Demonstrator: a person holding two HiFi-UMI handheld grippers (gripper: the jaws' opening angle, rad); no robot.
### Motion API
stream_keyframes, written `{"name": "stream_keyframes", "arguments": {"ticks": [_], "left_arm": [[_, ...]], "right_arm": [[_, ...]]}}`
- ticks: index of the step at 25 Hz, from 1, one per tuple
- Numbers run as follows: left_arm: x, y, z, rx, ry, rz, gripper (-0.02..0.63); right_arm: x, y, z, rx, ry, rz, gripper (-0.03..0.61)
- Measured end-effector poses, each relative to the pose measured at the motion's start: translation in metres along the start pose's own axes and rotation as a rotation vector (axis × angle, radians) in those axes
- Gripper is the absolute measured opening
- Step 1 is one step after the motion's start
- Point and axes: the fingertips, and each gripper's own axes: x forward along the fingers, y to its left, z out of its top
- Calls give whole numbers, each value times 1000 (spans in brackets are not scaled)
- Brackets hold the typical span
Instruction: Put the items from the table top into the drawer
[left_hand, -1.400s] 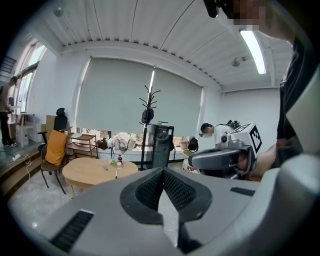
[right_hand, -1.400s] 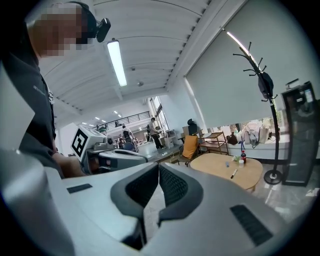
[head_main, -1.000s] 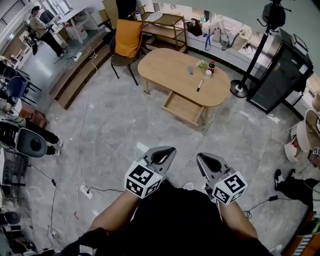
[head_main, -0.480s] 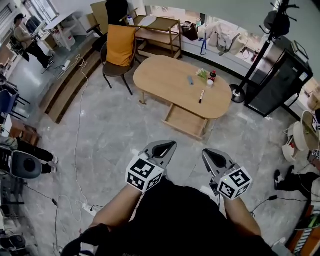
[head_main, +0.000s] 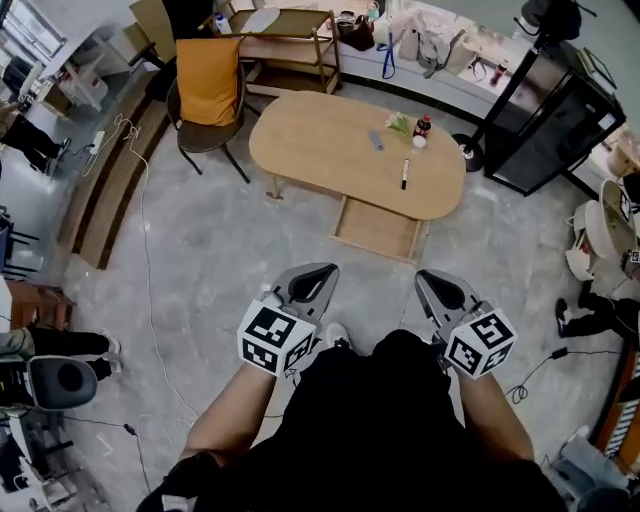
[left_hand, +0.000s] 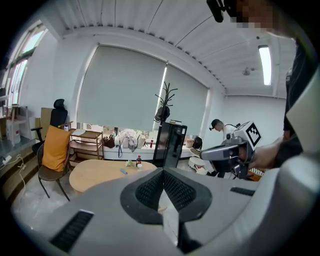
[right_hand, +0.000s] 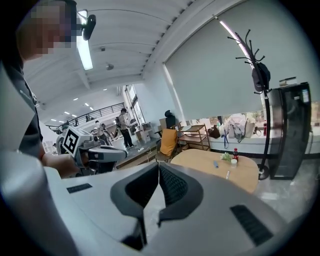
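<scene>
- We hold the left gripper (head_main: 318, 275) and right gripper (head_main: 437, 282) low before us. Both jaws are pressed together on nothing, because the table (head_main: 310, 140) stands well apart.
- The pen (head_main: 404, 174), bottle (head_main: 424, 125) and grey item (head_main: 376, 141) sit near the table's right end. The open drawer (head_main: 378, 228) juts from the near edge below, so we judge each transfer short.

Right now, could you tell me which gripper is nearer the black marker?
Right. In the head view the right gripper is almost in line with the marker, well short of the table; the left gripper sits farther left.
</scene>
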Motion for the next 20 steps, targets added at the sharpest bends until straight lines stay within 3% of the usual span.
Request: {"name": "stream_keyframes", "arguments": {"ticks": [3,7,9,14,20], "left_arm": [[13,14,0,16,18,-14,2],[51,29,2,136,76,-26,2],[74,43,2,133,90,-24,2],[144,77,-14,-46,149,-21,2],[245,110,-1,47,222,-9,2]], "right_arm": [[16,-5,-1,-12,51,-7,3],[40,-27,-1,-47,103,1,3],[58,-47,2,-62,110,18,3],[116,-131,-1,20,99,-5,3],[192,-266,-41,100,172,-86,3]]}}
